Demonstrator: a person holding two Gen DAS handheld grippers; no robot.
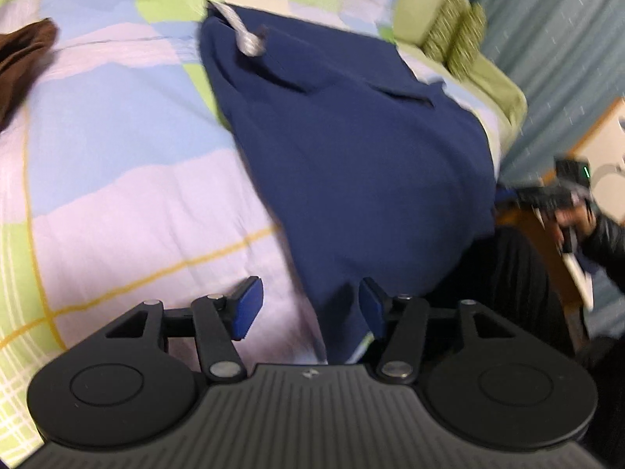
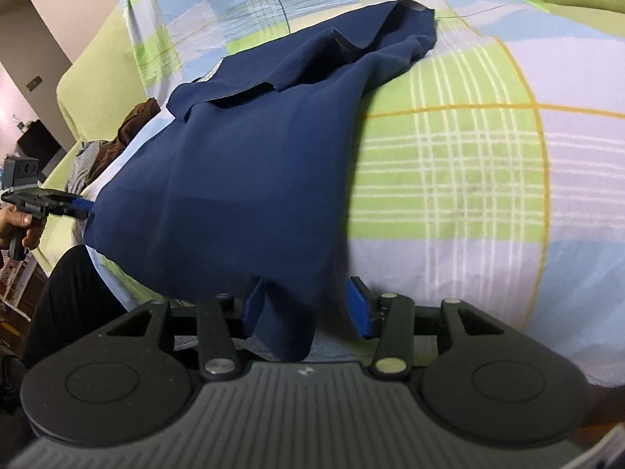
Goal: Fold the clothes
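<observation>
Navy blue shorts [image 1: 351,148] with a white drawstring [image 1: 248,39] lie spread on a checked bedsheet [image 1: 117,148]. My left gripper [image 1: 310,308] is open at the near hem, with a corner of the navy cloth hanging between its blue pads [image 1: 246,308]. In the right wrist view the same shorts [image 2: 242,179] reach down to my right gripper [image 2: 306,308], which is open with a fold of the hem lying between its pads [image 2: 359,308]. Each gripper shows in the other's view, the right one [image 1: 508,195] and the left one [image 2: 84,207], at the shorts' side edges.
A brown garment [image 1: 23,58] lies at the far left of the bed; it also shows in the right wrist view [image 2: 136,121]. A green pillow [image 1: 457,35] sits at the bed's head. The person's dark-clad legs [image 1: 504,273] stand at the bed's edge.
</observation>
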